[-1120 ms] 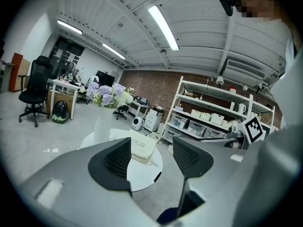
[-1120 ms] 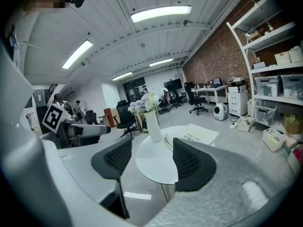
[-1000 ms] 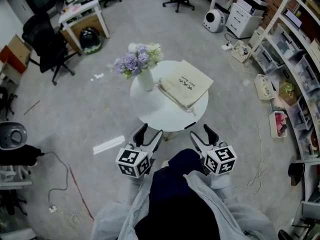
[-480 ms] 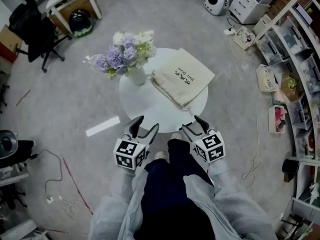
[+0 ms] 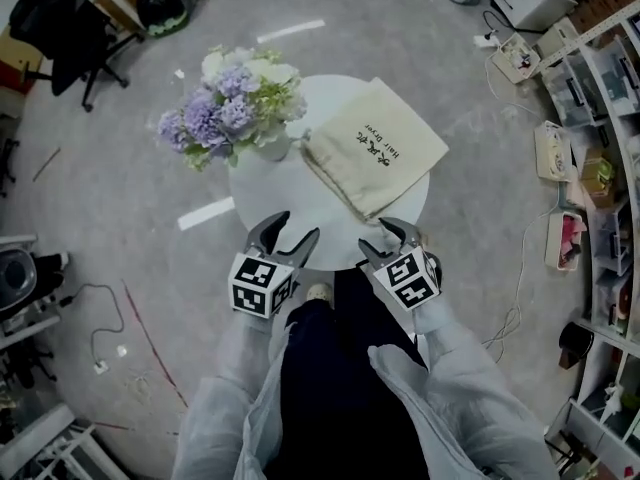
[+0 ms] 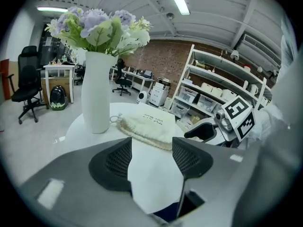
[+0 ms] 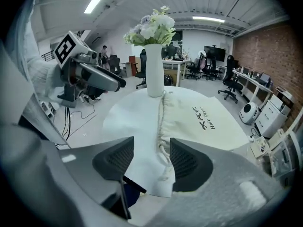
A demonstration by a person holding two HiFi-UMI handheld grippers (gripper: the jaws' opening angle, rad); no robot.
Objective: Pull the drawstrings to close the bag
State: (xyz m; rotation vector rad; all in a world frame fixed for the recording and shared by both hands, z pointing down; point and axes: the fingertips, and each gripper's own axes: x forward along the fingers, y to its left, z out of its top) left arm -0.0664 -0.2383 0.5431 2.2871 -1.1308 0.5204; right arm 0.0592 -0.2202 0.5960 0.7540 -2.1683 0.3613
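The reach for the drawstrings is only beginning, and no cord is being held. At the left, a vase of flowers (image 5: 272, 146) is standing on the round white desk (image 5: 300, 203). The left gripper (image 5: 290, 230) is hovering at the desk's near edge, its jaws standing apart with only bare desk showing between them. The cream drawstring bag (image 5: 380, 148) is lying flat just right of the vase. Its gathered mouth edge (image 7: 162, 155) is running towards the person, and a loop of drawstring (image 6: 114, 118) is trailing by the vase's foot. The right gripper (image 5: 386, 236) is hanging near the close end of that edge. Its jaws have just been closing a little but are standing apart, pressing on nothing. Next, I judge, each gripper is going to need to drop onto a cord, one at either end of the mouth, pinch it and draw outward.
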